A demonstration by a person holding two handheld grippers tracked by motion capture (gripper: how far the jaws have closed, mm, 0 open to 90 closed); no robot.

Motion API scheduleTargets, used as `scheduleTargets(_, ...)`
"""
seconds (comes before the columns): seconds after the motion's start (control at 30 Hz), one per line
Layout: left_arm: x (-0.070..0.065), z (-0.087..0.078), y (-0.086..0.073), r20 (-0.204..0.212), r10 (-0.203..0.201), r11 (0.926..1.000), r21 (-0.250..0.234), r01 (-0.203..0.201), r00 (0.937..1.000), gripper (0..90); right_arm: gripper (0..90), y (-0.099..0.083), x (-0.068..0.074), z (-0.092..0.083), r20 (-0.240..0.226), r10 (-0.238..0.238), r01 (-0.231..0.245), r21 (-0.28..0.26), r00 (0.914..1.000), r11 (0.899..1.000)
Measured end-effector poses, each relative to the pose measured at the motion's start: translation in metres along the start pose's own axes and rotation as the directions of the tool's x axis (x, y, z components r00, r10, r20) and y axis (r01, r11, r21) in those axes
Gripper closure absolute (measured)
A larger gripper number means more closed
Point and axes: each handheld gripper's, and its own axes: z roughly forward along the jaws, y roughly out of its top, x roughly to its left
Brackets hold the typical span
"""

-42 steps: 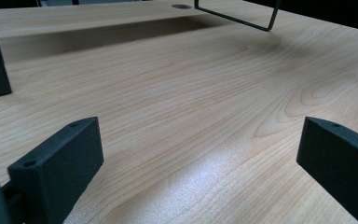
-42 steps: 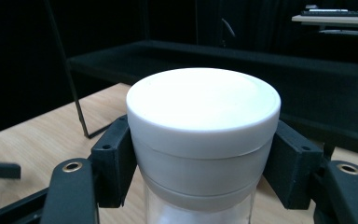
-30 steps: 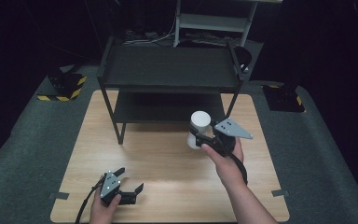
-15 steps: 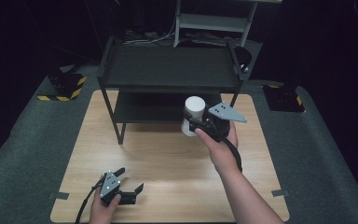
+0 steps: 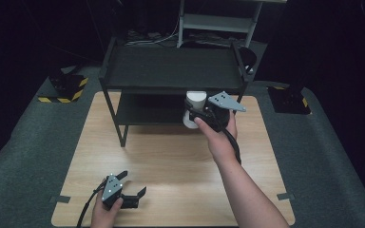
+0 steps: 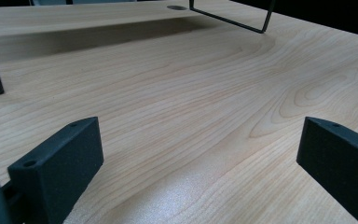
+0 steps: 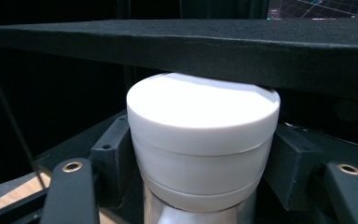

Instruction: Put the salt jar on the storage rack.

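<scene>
right claw (image 5: 194,115) clenched on white jar (image 7: 203,140), lid on, contents hidden | left claw (image 5: 132,186) released, empty

White bottle (image 7: 203,140) with a broad screw cap; upright, lifted off the desk (image 5: 171,161); at the black shelf rack's (image 5: 171,71) front edge.

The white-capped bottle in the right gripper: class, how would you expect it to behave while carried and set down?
The white-capped bottle looks rigid; the jaws press its sides without visible denting. Its smooth, glossy surface could slip in the right gripper. Being tall and round, it may tip, then roll, if set down tilted on the lower shelf.
</scene>
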Motion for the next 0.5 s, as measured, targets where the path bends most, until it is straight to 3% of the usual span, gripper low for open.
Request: scheduleTargets(0.5, 0.001, 0.0, -0.001, 0.006, -0.004, 1.0, -0.003, 0.005, 1.0, 0.5, 34.7, -0.014, -0.007, 0.03, 0.049, -0.003, 0.005, -0.044, 0.9988, 0.999)
